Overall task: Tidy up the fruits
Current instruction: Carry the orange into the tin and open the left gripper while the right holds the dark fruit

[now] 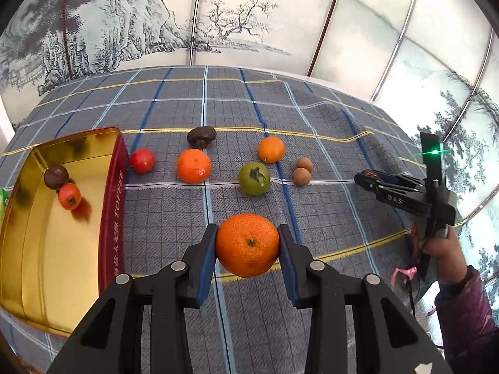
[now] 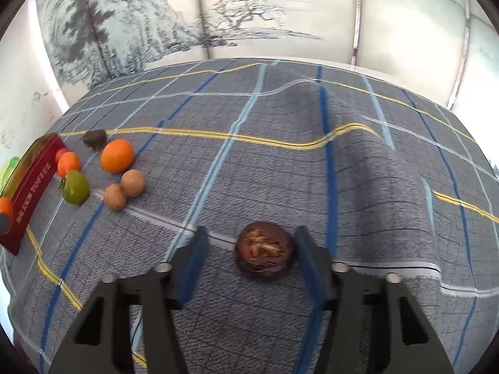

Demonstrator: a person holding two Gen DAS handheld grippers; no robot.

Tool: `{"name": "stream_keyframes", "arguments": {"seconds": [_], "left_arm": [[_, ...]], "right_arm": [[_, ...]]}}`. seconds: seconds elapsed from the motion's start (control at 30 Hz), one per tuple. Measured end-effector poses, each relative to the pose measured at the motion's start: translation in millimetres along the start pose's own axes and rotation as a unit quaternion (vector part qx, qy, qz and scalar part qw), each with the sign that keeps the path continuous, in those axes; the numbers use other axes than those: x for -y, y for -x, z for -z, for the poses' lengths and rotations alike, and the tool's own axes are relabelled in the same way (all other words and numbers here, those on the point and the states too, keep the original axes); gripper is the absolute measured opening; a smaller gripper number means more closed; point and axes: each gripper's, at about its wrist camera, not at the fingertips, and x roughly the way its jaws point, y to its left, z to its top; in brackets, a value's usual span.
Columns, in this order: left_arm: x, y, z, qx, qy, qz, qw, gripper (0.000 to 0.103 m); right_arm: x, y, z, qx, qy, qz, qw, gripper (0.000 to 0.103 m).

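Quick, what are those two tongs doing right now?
Left tongs: closed on an orange mandarin, held above the cloth.
Right tongs: open around a dark brown fruit, not gripping it.

Cut off, blurred and hidden parts

The gold tin (image 1: 46,249) by the tablecloth's left edge runs out of the left wrist view at the bottom left. In the right wrist view the painted screen (image 2: 193,21) is smeared, an orange fruit (image 2: 5,207) is cropped at the left edge, and the red tomato (image 2: 60,155) is mostly hidden.
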Motion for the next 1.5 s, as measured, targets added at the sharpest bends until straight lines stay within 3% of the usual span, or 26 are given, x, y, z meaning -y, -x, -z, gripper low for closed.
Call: {"name": "stream_keyframes", "arguments": {"seconds": [0.03,0.63,1.13,1.5], "left_arm": [[0,3,2,0.003,0.000,0.000,1.0000,0.034],[-44,53,12,0.051,0.049,-0.013,0.9974,0.034],[-119,66,25,0.056,0.097,-0.081,0.9904,0.034],[-153,46,24,0.040,0.081,-0.139,0.9862,0.034]], "right_arm": [[2,1,0,0.002,-0.007,0.000,1.000,0.039],[6,1,0,0.004,-0.011,-0.004,1.000,0.039],[4,1,1,0.003,-0.003,0.003,1.000,0.039],[2,1,0,0.003,-0.002,0.004,1.000,0.039]]}}
